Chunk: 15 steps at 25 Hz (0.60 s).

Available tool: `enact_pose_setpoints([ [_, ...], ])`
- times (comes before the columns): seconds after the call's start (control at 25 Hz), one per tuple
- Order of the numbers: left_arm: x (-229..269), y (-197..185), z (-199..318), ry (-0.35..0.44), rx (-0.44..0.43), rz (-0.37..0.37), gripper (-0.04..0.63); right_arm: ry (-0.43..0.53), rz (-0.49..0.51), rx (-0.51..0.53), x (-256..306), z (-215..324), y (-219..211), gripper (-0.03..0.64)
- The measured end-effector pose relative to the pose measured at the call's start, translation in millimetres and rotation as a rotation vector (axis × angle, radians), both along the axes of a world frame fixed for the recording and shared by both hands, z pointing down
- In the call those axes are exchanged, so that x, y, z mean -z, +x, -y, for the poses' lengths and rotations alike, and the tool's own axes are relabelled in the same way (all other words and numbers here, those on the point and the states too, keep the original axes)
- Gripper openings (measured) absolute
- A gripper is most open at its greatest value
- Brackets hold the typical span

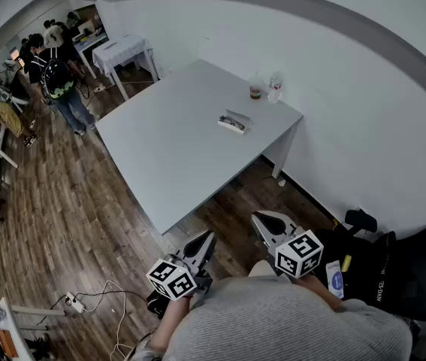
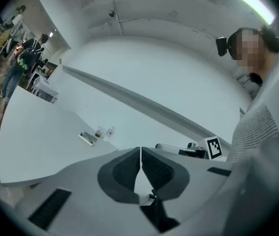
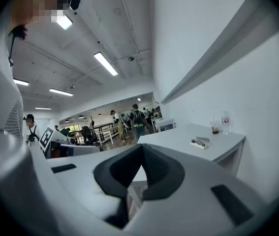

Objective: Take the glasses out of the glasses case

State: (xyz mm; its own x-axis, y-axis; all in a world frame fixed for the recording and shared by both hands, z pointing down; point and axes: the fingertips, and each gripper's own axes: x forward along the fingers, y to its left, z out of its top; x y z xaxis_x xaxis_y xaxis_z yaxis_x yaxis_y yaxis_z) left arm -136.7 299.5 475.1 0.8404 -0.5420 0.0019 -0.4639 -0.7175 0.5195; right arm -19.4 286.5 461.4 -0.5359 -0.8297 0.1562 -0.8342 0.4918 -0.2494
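Both tongs are closed on nothing. The left tongs (image 2: 140, 154) and right tongs (image 3: 141, 151) are held near the person's waist, well apart from the pale grey tabletop (image 1: 169, 150), probably because no reach has begun. At twelve o'clock ahead lies the open white glasses case (image 1: 240, 116), with the dark-framed glasses (image 1: 231, 122) inside. A plastic cup (image 1: 255, 89) and a clear bottle (image 1: 276, 86) stand at its one o'clock.

Far-off glasses case (image 1: 234, 122) seems open, details too small to tell.

White table (image 1: 175, 149), drink cup (image 1: 255, 89), plastic bottle (image 1: 275, 87), wooden floor (image 1: 55, 201)
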Motion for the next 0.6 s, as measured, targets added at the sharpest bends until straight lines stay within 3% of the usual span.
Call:
enact_pose_setpoints([
  [0.6,1.4,-5.3,1.4,0.006,0.002,0.002,0.02,0.007,-0.003,-0.001,2.5,0.9,-3.8,0.012],
])
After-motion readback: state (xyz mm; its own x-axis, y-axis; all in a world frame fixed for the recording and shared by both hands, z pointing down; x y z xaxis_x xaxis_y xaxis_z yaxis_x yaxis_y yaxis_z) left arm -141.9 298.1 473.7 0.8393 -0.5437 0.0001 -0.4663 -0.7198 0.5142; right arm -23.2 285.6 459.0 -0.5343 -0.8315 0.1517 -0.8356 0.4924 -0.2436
